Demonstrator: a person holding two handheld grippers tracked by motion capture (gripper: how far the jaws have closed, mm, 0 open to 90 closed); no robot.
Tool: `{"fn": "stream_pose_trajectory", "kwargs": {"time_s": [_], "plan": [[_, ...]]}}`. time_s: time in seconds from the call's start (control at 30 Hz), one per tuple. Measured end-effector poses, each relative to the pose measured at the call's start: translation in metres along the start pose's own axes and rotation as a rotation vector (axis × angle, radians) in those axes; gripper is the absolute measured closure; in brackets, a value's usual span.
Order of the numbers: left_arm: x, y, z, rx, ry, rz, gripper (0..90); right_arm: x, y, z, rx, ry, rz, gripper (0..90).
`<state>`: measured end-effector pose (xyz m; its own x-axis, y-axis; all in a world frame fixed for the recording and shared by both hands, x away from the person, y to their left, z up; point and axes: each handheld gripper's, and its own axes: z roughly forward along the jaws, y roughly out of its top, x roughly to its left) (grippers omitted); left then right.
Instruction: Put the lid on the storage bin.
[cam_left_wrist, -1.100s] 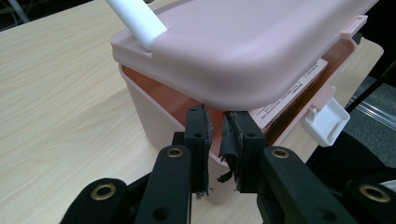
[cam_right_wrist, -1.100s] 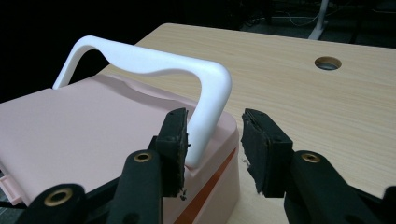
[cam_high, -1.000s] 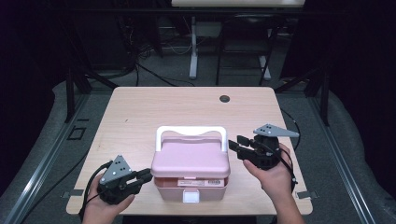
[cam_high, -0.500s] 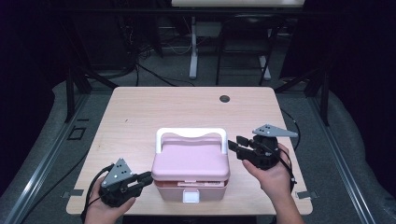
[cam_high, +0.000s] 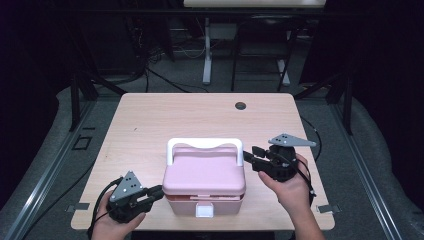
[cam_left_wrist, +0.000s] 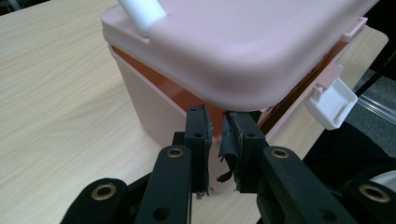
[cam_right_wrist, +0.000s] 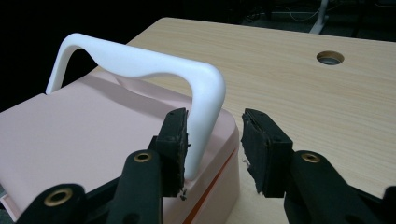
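Note:
A pink lidded box (cam_high: 205, 175) with a white carry handle (cam_high: 205, 143) and a white front latch (cam_high: 204, 211) stands near the table's front edge. My left gripper (cam_high: 159, 191) is at the box's front left corner. Its jaws are nearly together with a narrow empty gap, tips (cam_left_wrist: 217, 119) at the seam under the lid's rounded corner (cam_left_wrist: 243, 42). My right gripper (cam_high: 247, 157) is at the box's right side, open. In the right gripper view the handle's near leg (cam_right_wrist: 205, 121) stands between the jaws, close to the left pad (cam_right_wrist: 176, 140) and apart from the other.
The wooden table (cam_high: 190, 115) has a round cable hole (cam_high: 240, 106) at the back right. A person's hands hold both grippers from the front edge. Dark floor, desk legs and cables lie beyond the table.

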<state>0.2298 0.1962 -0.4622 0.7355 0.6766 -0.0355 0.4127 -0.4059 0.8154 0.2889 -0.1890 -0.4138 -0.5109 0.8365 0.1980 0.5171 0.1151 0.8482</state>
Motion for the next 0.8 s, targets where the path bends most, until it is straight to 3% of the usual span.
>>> {"fn": "stream_pose_trajectory", "kwargs": {"time_s": [0.8], "plan": [[-0.0013,-0.0063,0.0043,0.025,0.000,0.000,79.3,0.0004,-0.0003,0.0005,0.000,0.002,0.001,60.0]]}}
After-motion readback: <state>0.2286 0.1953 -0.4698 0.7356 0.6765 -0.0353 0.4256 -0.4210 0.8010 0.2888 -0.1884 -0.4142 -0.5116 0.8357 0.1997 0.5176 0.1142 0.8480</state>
